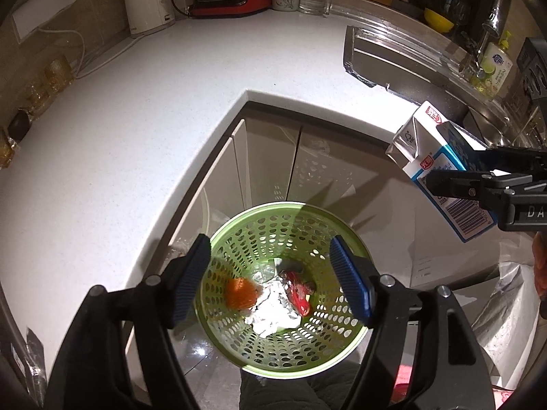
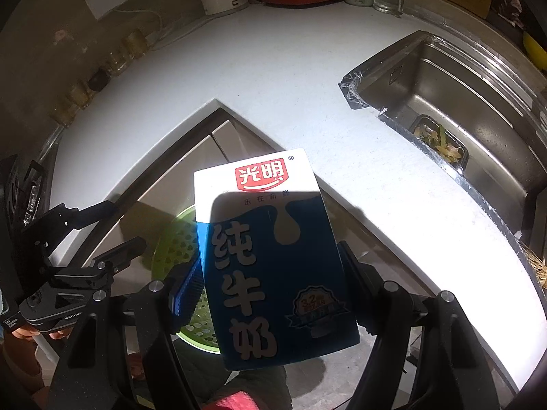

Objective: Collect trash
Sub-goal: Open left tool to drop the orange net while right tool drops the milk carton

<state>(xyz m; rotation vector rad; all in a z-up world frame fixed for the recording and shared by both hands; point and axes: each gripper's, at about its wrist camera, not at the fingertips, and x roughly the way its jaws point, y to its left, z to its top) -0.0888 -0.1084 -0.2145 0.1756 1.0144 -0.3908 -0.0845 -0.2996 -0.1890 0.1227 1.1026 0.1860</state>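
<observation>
Green perforated bin [image 1: 283, 287] sits below my left gripper [image 1: 273, 283], whose jaws are spread with nothing between them; an orange scrap [image 1: 241, 293], crumpled paper [image 1: 273, 314] and a red wrapper [image 1: 299, 292] lie inside. My right gripper [image 2: 273, 290] pinches the milk carton [image 2: 273, 259] beside the bin

milk carton [image 2: 273, 263]: 光明 logo | 乐在新鲜 | 纯牛奶 | 3.2 badge

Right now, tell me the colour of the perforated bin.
Light green bin, seen best in the left wrist view.
</observation>
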